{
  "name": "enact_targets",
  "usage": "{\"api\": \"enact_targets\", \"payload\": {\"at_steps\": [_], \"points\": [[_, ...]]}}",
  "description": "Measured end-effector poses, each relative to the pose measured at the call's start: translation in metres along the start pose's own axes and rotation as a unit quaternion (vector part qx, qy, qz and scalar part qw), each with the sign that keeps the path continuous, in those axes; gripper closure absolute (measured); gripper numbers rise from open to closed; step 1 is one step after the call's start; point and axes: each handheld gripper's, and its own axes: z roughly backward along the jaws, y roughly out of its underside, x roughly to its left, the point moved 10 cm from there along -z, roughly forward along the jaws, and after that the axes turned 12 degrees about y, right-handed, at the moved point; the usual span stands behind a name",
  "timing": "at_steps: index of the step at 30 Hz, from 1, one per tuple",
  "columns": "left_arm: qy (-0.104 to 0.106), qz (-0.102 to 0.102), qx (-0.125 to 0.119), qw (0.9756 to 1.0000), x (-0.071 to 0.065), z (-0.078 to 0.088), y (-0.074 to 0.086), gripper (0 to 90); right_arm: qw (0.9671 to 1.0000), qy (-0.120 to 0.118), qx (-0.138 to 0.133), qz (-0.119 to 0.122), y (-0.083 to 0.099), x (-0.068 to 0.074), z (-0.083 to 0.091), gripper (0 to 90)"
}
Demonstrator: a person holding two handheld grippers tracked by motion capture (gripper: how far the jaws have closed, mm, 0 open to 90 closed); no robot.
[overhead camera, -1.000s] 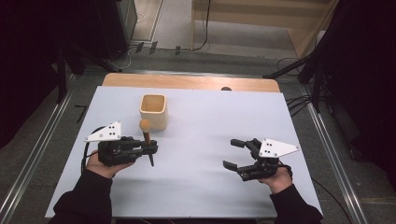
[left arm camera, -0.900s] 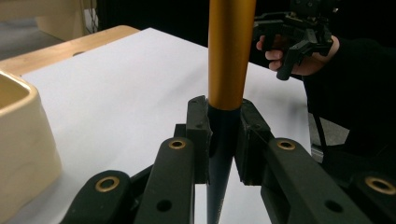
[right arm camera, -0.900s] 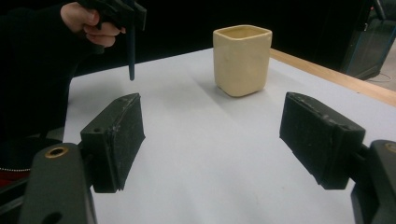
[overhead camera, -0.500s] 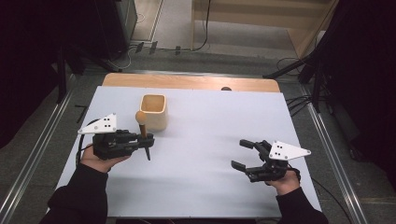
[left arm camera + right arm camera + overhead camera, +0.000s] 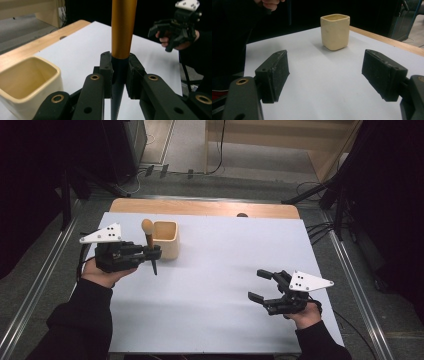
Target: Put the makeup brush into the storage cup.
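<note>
While no writing is legible, the left hand-held gripper (image 5: 150,252) clamps a brush (image 5: 121,37).

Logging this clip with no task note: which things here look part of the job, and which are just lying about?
In play:
- left claw, shut on the brush handle
- cream square cup, empty, beside it
- white table mat

Idle or background:
- right claw, open, holding nothing
- cables on the floor
</note>
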Motion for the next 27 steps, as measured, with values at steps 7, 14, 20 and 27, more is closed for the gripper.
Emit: {"api": "enact_targets", "payload": {"at_steps": [7,14,20,27], "points": [[-0.008,0.005,-0.012,0.9999,0.013,-0.002,-0.012,79.0,1.0,0.002,0.001,0.0,0.0,0.0,-0.001,22.7],[-0.021,0.005,-0.025,0.9995,0.023,-0.002,-0.03,79.0,1.0,0.001,0.003,-0.001,0.001,-0.001,-0.001,22.7],[-0.036,0.004,-0.023,0.9991,0.033,-0.002,-0.037,78.9,1.0,0.001,0.002,-0.001,0.001,-0.001,-0.001,22.7],[-0.076,0.004,-0.039,0.9963,0.049,0.003,-0.051,79.0,1.0,0.002,0.004,-0.003,0.002,-0.002,-0.002,22.7]]}}
